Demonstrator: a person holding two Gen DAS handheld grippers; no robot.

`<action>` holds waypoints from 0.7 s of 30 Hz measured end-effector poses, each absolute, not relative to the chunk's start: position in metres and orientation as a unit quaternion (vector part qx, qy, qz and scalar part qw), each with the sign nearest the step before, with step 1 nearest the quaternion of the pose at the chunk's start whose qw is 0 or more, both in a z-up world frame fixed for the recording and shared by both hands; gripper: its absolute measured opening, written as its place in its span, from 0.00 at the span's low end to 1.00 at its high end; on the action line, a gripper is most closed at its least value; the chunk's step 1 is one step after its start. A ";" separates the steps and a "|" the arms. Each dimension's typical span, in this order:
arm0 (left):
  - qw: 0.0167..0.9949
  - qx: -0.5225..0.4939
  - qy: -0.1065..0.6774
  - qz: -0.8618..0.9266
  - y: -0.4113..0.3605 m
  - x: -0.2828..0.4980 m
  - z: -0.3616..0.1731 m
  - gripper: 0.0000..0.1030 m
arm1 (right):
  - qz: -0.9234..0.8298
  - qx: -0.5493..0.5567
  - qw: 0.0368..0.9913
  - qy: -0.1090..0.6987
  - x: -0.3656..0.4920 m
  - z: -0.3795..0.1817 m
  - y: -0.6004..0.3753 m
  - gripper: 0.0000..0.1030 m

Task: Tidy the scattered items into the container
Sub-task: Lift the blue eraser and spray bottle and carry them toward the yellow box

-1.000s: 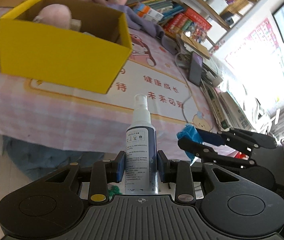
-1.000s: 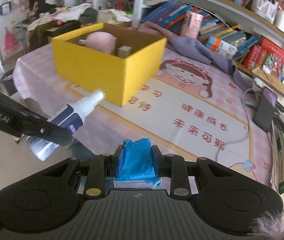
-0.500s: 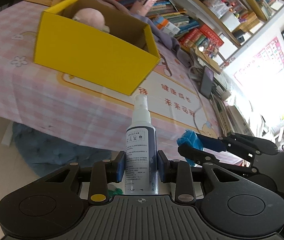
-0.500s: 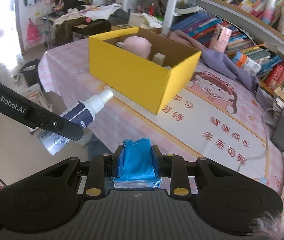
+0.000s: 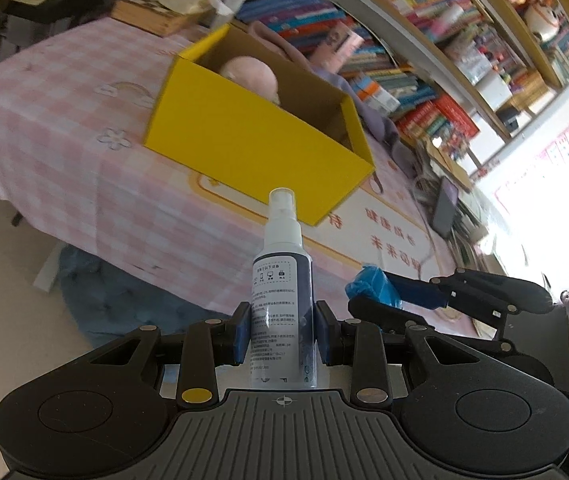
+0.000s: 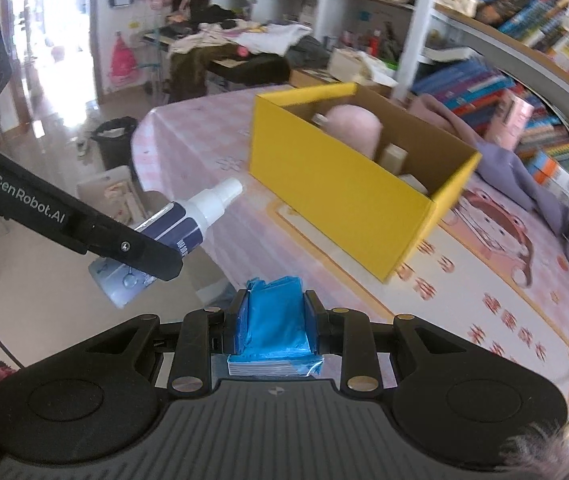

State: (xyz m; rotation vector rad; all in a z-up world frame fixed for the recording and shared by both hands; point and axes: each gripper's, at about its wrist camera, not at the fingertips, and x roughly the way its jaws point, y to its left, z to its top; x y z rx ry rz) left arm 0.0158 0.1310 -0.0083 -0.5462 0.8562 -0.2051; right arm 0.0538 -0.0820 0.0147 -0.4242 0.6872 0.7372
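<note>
Curved wooden bookshelves (image 5: 424,52) crammed with colourful books wrap the room behind one bench (image 5: 64,136) under a pink checked cloth. On it sits one open yellow cardboard box (image 5: 252,148), holding a round pink plush toy (image 6: 354,128). The left gripper (image 5: 282,330) is clamped on one white-capped spray bottle (image 5: 282,304); the right gripper (image 6: 274,330) is clamped on one blue plastic-wrapped packet (image 6: 274,328), both short of the box.
</note>
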 end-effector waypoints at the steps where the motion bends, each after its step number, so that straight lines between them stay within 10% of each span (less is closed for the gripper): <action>1: 0.869 -0.264 0.408 -0.094 0.134 0.016 -0.008 0.30 | 0.354 -0.204 0.853 0.325 0.055 0.015 -0.079 0.25; 21: 0.907 -0.211 0.344 -0.119 0.125 0.155 0.048 0.30 | 0.303 -0.197 0.906 0.220 0.190 0.062 -0.078 0.25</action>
